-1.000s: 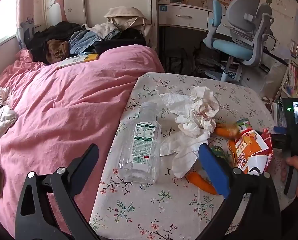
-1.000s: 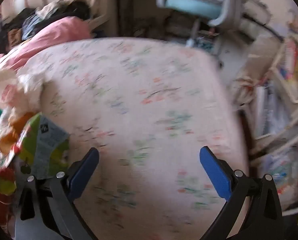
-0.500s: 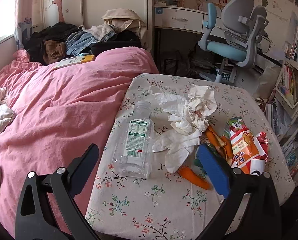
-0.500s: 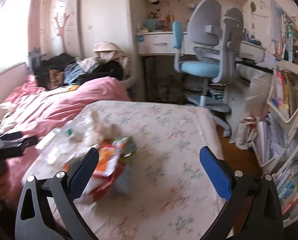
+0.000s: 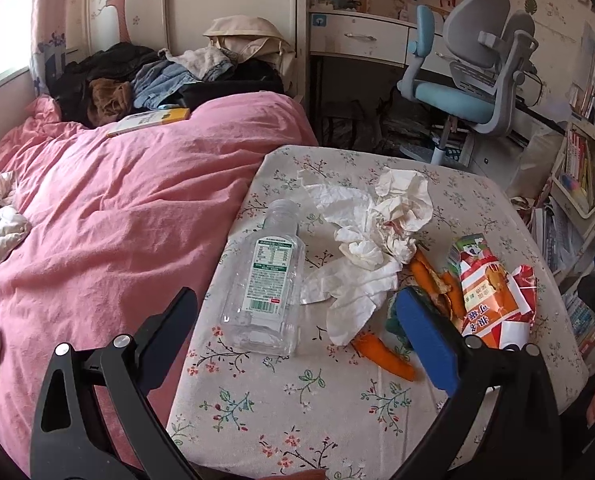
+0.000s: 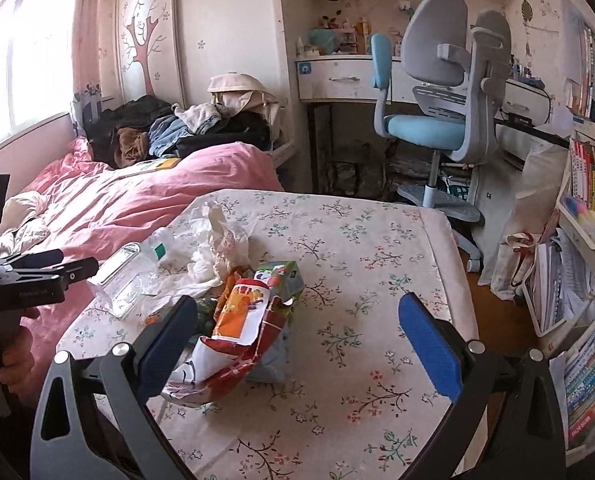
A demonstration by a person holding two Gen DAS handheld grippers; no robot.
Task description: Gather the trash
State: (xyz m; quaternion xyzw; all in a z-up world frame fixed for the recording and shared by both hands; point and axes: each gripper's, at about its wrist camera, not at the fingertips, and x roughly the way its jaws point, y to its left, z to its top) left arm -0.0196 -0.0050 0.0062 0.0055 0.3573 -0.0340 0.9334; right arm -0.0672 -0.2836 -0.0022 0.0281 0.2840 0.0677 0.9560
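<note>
On the floral table (image 5: pixel 281 408) lie a clear plastic bottle (image 5: pixel 263 284), crumpled white tissues (image 5: pixel 381 236), orange peels (image 5: pixel 381 354) and a torn red-and-orange snack bag (image 5: pixel 493 296). My left gripper (image 5: pixel 297 344) is open and empty, above the table's near edge with the bottle ahead of it. My right gripper (image 6: pixel 297 340) is open and empty; the snack bag (image 6: pixel 241 328) lies just ahead of its left finger, beside a green carton (image 6: pixel 281 276), with the tissues (image 6: pixel 205 248) and bottle (image 6: pixel 121 272) beyond.
A bed with a pink duvet (image 5: pixel 109 216) adjoins the table's left side, with clothes piled at its head (image 5: pixel 157 76). A blue-grey desk chair (image 6: pixel 437 112) and desk stand behind the table. Bookshelves (image 6: pixel 581 240) and bags line the right.
Both grippers have drawn back and up from the table, so more of the room shows. The right view swung from close over the tabletop to a wide view. The trash has not moved.
</note>
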